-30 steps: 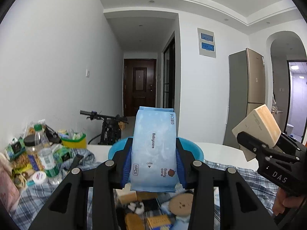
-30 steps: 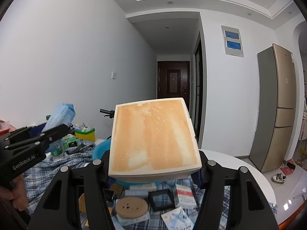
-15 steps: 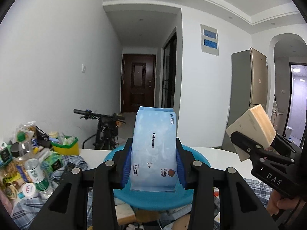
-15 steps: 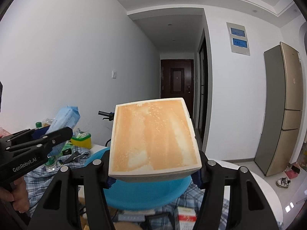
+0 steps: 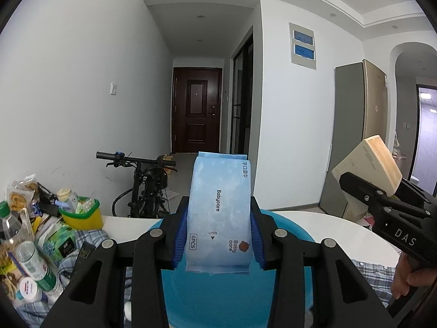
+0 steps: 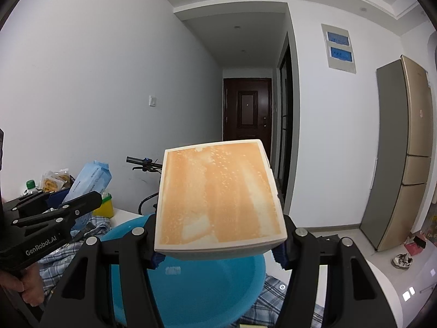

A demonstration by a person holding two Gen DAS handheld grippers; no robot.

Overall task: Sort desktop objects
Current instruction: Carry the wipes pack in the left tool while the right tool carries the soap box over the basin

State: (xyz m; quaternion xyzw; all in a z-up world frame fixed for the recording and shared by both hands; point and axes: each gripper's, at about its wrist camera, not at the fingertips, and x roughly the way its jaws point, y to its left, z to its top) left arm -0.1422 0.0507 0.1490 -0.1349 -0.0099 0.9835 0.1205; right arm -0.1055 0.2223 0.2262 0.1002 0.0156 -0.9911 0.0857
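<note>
Grip check first: your left gripper [image 5: 218, 235] is clamped on a light-blue Babycare wipes pack [image 5: 220, 213], which stands upright between the blue finger pads [image 5: 180, 237] with its "OPEN" mark and "6PCS" label facing the camera. Your right gripper [image 6: 218, 248] is clamped on an orange-and-cream box [image 6: 218, 196], its broad orange face turned up toward the lens and its cream rim projecting past the fingers on both sides. Both items are held in the air above a blue plastic basin [image 6: 191, 287] that sits on the plaid cloth [image 6: 273, 289] covering the white round table [image 5: 322, 227]. From the left wrist view, the box shows at the right, tilted, with your right hand [image 5: 409, 276] on the handle below it. At the table's left edge you have a yellow tub [image 5: 82, 216], a clear water bottle with a green cap [image 5: 24, 248], and assorted snack packets [image 5: 21, 191] piled close together. Beyond the far edge a bicycle [image 5: 144, 186] stands against the wall.
</note>
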